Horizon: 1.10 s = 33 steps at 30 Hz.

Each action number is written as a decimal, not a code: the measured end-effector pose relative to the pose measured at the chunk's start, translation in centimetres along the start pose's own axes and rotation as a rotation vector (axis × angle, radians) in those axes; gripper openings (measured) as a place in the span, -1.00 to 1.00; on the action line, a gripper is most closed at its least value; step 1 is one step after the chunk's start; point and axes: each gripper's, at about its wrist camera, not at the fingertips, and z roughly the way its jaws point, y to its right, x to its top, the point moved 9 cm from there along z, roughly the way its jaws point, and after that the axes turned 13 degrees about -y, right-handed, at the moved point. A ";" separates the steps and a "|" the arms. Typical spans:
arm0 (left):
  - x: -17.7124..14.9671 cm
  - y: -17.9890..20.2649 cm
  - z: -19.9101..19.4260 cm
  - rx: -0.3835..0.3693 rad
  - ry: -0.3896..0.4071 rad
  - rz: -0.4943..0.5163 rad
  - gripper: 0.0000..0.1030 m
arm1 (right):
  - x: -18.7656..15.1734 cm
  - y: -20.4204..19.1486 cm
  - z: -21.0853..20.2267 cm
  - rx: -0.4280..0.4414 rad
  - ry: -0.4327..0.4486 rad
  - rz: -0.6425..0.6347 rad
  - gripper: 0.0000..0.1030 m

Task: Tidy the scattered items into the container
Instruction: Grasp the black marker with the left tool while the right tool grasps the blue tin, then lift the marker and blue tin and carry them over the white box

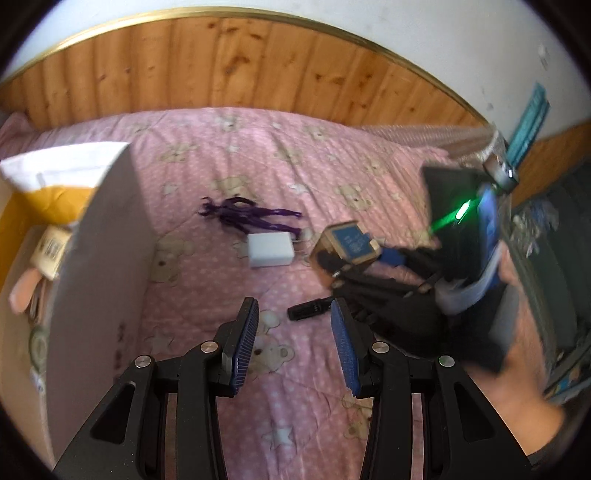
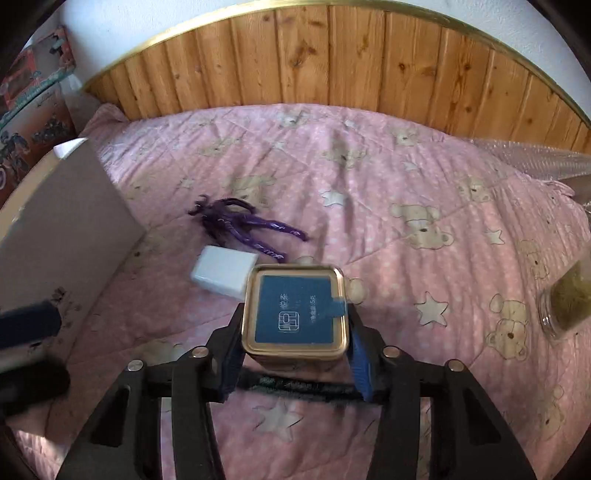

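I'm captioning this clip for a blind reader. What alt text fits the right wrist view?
The right gripper clamps a square gold tin with a blue lid above a pink bear-print quilt. Beyond it lie a white charger and purple ribbon, with a cardboard box at left.

Under my tongs lay a pink quilt (image 2: 369, 192) printed with bears and stars, backed by a knotty pine headboard (image 2: 332, 59) with a gold rim — above it a white wall (image 1: 406, 22), daylit.
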 end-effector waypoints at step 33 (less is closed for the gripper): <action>-2.7 5.5 7.1 0.048 -0.162 0.093 -0.76 | -8.0 7.6 -11.2 0.249 0.031 0.377 -0.04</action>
